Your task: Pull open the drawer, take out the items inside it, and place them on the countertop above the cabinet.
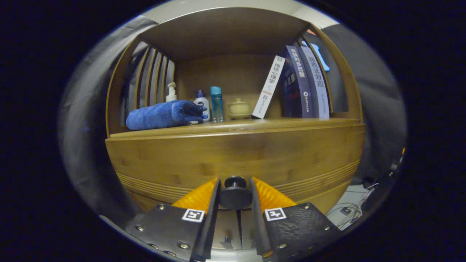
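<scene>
Holding the drawer knob (pixel 235 193) between its two fingers, the gripper (pixel 235 194) looks closed on it. Pull straight back, slowly, so the knob does not slip out and the drawer front (pixel 233 156) comes level.

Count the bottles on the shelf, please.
3: pump bottle behind the towel, white bottle beside it, blue bottle next to the cup. The towel may hide others.

A rolled blue towel (pixel 164 114) lies on the shelf. Behind its far end stands a white pump bottle (pixel 171 92), then a small white bottle with a blue cap (pixel 202 104) and a slim teal bottle (pixel 216 103). Next comes a pale lidded pot (pixel 239 108), perhaps ceramic. A white book (pixel 268 87) leans against dark books (pixel 305 83). Cables (pixel 347 211) lie on the floor beside the cabinet.
</scene>
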The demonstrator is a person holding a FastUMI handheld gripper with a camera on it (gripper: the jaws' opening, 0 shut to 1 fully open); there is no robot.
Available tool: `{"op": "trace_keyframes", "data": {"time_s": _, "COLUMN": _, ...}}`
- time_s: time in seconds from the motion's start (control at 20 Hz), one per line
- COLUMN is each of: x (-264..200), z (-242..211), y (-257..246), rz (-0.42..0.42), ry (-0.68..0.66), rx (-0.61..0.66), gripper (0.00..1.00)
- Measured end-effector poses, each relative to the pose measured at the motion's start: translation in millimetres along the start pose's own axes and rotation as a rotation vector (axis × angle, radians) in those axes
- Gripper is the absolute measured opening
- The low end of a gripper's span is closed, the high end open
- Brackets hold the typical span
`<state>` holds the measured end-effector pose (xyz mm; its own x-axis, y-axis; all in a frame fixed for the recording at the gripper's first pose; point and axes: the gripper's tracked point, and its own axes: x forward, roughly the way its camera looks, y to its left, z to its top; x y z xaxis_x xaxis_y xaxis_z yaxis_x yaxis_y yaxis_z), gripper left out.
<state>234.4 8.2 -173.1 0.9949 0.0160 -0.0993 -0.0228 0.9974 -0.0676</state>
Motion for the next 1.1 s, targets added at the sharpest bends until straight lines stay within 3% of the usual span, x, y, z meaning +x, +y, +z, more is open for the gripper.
{"op": "trace_keyframes", "data": {"time_s": 0.1, "x": 2, "z": -4, "y": 0, "rz": -0.030, "ry": -0.033, "rx": 0.046, "gripper": 0.46}}
{"op": "trace_keyframes", "data": {"time_s": 0.35, "x": 1, "z": -12, "y": 2, "rz": 0.001, "ry": 0.039, "rx": 0.021, "gripper": 0.28}}
{"op": "trace_keyframes", "data": {"time_s": 0.6, "x": -11, "z": -13, "y": 0, "rz": -0.019, "ry": 0.033, "rx": 0.016, "gripper": 0.28}}
{"op": "trace_keyframes", "data": {"time_s": 1.1, "x": -110, "z": -23, "y": -4, "rz": -0.052, "ry": 0.087, "rx": 0.057, "gripper": 0.28}}
